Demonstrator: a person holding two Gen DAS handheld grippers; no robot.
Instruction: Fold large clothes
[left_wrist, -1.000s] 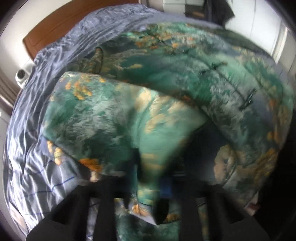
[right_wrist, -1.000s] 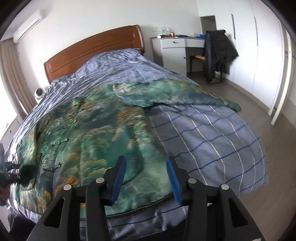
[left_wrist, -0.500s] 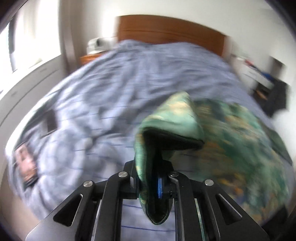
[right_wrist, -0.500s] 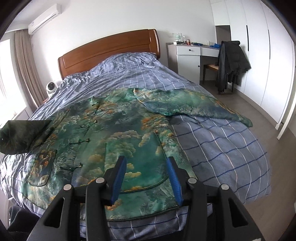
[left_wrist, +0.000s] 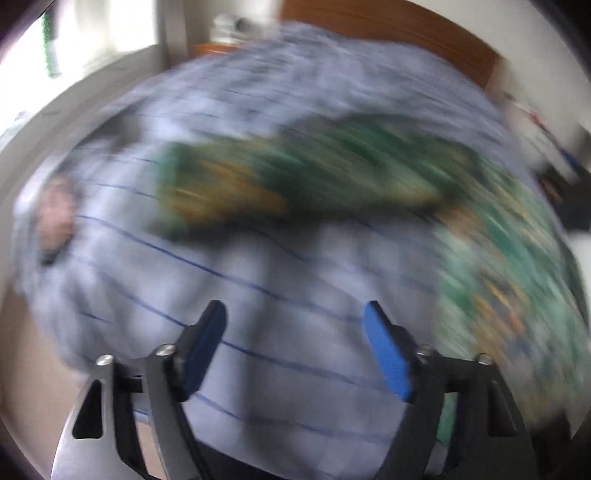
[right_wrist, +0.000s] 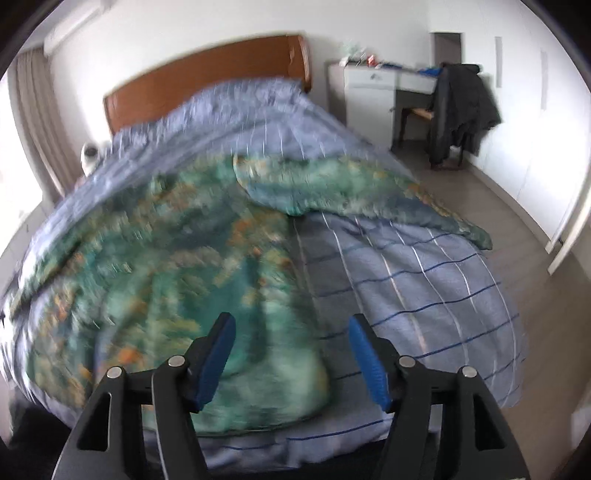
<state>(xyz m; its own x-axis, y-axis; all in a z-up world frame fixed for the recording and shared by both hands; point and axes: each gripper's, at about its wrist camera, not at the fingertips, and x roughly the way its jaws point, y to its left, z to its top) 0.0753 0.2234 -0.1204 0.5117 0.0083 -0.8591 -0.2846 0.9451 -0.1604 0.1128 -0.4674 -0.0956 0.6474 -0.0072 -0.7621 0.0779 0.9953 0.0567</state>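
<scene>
On the bed's blue checked duvet (right_wrist: 424, 280) lies a large green garment (right_wrist: 166, 266) printed with orange and pale patches. It is spread flat over the left half of the duvet in the right wrist view, with its long axis running from the foot of the bed toward the wooden headboard (right_wrist: 207, 77). One sleeve (right_wrist: 351, 188) stretches sideways to the right, its tip at the bed's right edge. The right tongs (right_wrist: 290, 350) hover above the garment's near hem, jaws spread with nothing between them, having just opened wider. The left tongs (left_wrist: 293, 339), seen through heavy blur, also stand spread and empty after just opening; another sleeve (left_wrist: 288, 181) lies across the duvet beyond them, stretched left to right.
</scene>
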